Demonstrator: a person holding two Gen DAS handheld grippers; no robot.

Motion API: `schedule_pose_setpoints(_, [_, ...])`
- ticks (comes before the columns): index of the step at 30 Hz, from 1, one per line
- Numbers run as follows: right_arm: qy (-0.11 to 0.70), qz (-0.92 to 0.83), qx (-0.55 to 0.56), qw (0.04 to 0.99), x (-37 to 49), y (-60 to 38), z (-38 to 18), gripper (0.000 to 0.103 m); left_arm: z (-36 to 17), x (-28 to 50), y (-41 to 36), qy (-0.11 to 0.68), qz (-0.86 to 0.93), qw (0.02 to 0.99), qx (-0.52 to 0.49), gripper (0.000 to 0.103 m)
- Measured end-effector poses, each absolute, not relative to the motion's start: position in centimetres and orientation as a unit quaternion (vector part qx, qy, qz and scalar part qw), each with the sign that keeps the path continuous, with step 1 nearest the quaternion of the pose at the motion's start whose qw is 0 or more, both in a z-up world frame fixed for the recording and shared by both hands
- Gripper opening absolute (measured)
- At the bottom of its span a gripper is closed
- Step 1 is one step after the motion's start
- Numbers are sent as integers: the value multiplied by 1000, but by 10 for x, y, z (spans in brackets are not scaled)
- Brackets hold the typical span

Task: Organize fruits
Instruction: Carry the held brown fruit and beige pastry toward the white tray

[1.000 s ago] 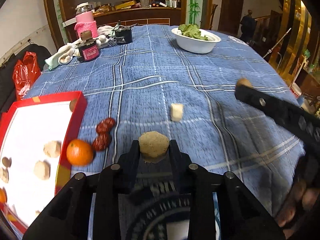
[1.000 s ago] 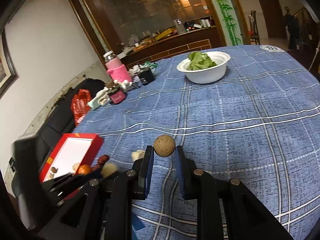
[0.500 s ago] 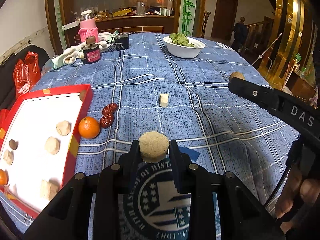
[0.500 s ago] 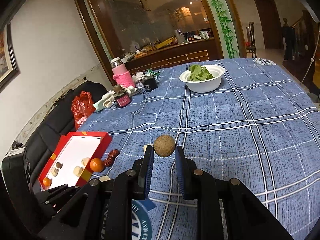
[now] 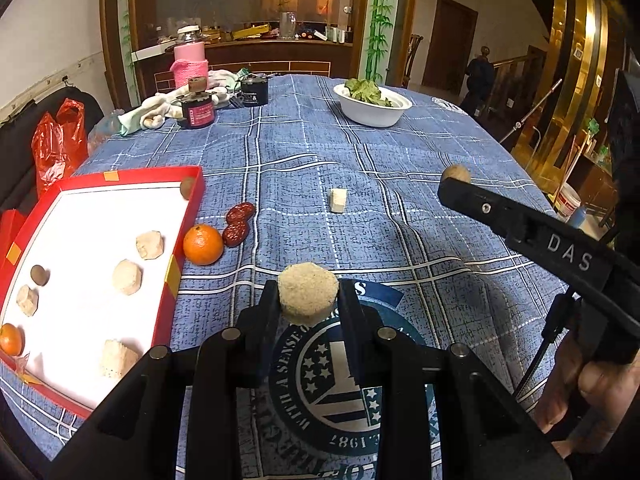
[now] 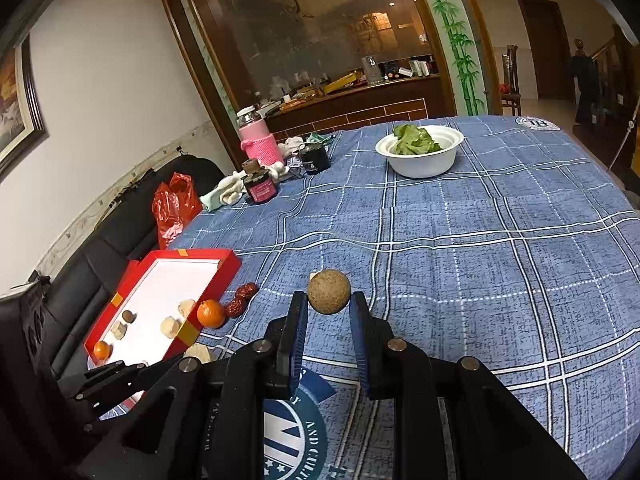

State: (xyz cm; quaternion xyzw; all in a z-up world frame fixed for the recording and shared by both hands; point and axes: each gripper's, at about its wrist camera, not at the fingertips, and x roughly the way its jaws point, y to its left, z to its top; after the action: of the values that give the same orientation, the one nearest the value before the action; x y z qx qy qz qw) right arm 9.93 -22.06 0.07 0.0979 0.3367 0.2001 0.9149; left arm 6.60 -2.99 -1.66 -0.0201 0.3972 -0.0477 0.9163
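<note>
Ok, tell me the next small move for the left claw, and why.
Probably carry it left over the red tray and lower it onto bare white floor. The left claw is shut on a pale round piece, held above the cloth, and similar pale pieces already lie in that tray.

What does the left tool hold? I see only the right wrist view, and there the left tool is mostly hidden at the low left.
Observer: The left tool is shut on a pale round piece with a grainy surface.
Operator: Is something lying behind the brown ball?
Observer: Yes, a small white cube lies on the tablecloth, apart from the dates.
Operator: Is the far corner of the red box free?
Observer: No, a brown fruit sits in that corner, against the wall.
</note>
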Motion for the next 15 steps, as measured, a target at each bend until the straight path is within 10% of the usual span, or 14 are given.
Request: schedule_pose_setpoints(15, [335,217,83,913,91,-199,5,22,-8,56,-1,381,-27,923,-46,27])
